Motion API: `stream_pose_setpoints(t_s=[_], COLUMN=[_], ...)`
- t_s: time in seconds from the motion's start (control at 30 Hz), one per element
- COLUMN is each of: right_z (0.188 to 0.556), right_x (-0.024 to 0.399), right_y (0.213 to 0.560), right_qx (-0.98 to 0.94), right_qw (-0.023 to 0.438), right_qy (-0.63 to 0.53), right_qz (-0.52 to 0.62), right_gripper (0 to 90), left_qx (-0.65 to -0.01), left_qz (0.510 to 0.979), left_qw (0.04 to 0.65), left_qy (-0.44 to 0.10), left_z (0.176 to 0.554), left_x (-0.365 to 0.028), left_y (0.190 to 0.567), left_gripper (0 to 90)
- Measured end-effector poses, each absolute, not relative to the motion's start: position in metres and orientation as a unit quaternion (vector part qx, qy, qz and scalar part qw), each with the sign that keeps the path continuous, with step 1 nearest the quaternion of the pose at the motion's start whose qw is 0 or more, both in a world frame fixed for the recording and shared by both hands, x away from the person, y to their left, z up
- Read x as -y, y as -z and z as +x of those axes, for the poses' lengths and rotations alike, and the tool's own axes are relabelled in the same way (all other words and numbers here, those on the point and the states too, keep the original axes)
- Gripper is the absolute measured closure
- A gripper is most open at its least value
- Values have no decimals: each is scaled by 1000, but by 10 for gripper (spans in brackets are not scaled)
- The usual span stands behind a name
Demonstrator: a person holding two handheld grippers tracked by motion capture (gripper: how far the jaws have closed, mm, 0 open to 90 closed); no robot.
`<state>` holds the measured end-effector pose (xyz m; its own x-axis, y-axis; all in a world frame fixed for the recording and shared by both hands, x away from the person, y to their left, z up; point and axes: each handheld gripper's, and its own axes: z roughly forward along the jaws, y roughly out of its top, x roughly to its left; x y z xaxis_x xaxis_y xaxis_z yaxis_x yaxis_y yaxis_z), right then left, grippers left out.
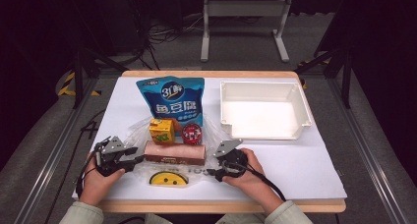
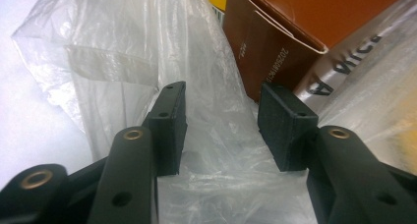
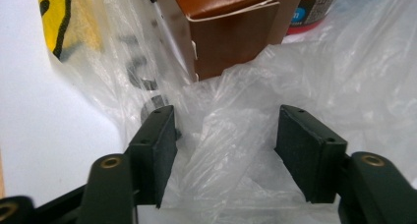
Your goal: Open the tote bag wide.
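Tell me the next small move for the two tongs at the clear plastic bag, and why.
Probably close both tongs on the film. The left tongs and right tongs each stand open with crumpled clear plastic bag between their pads, not pinched, one at each end of the brown carton lying in it. Gripping both sides likely comes before lifting or spreading it.

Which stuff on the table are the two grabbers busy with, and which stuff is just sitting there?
Busy with:
- clear plastic bag, between both grabbers' open jaws
- long brown box, lying on the bag
- left gripper
- right gripper

Just sitting there:
- blue snack pouch
- yellow drink carton
- small red can
- white tray
- yellow smiley thing
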<state>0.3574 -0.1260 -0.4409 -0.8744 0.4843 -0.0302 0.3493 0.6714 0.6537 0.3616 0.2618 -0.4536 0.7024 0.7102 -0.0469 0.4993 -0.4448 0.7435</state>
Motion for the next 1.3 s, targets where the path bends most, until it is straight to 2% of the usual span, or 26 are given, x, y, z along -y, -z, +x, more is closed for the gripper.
stream_pose_setpoints(t_s=[0.17, 0.37, 0.47, 0.63, 0.7, 0.97, 1.3], right_z=[355, 351, 349, 348, 347, 339, 346], right_x=[134, 151, 151, 150, 152, 166, 175], right_y=[438, 436, 437, 433, 427, 395, 360], right_qx=[-914, -916, -916, -904, -894, -832, -790], right_qw=[93, 89, 92, 102, 104, 114, 133], right_qy=[-325, -317, -318, -357, -383, -499, -547], right_qz=[224, 229, 227, 213, 209, 213, 243], right_gripper=[490, 500, 459, 303, 283, 279, 309], left_qx=[-357, -356, -357, -357, -354, -353, -350], left_qz=[839, 840, 839, 828, 820, 795, 788], left_qw=[391, 388, 388, 411, 427, 473, 486], left_qy=[-128, -131, -136, -134, -140, -139, -145], left_z=[359, 359, 358, 357, 356, 350, 347], left_x=[-264, -264, -264, -268, -271, -276, -271], left_y=[457, 457, 456, 451, 448, 437, 431], left_gripper=[518, 496, 485, 425, 416, 380, 352])
